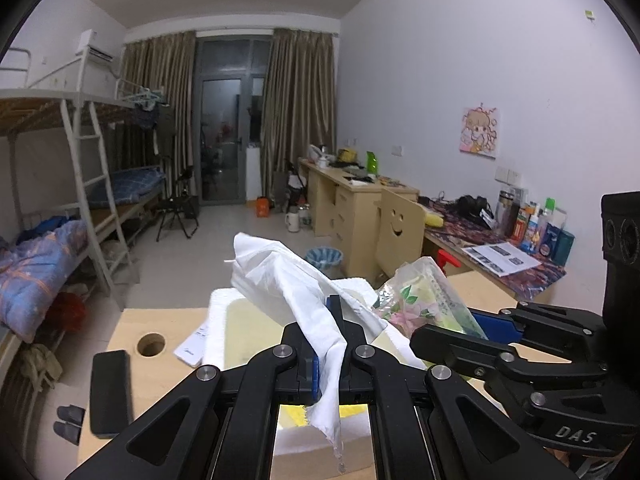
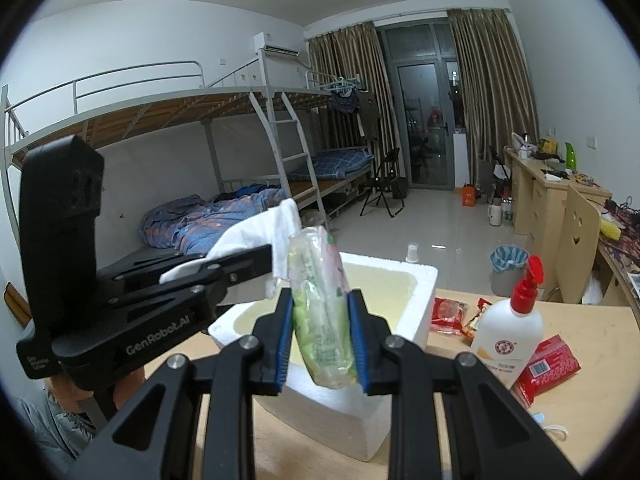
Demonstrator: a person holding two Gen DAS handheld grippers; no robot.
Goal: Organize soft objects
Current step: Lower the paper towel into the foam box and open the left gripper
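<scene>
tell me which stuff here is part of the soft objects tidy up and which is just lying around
Part of the job:
white cloth, clamped in the left gripper
tissue pack, clamped in the right gripper
white foam box

Just lying about:
pump bottle
red packets
black phone

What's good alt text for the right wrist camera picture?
The right claw grips a clear floral tissue pack above a white foam box on a wooden table; beside it the left claw holds white cloth.
</scene>
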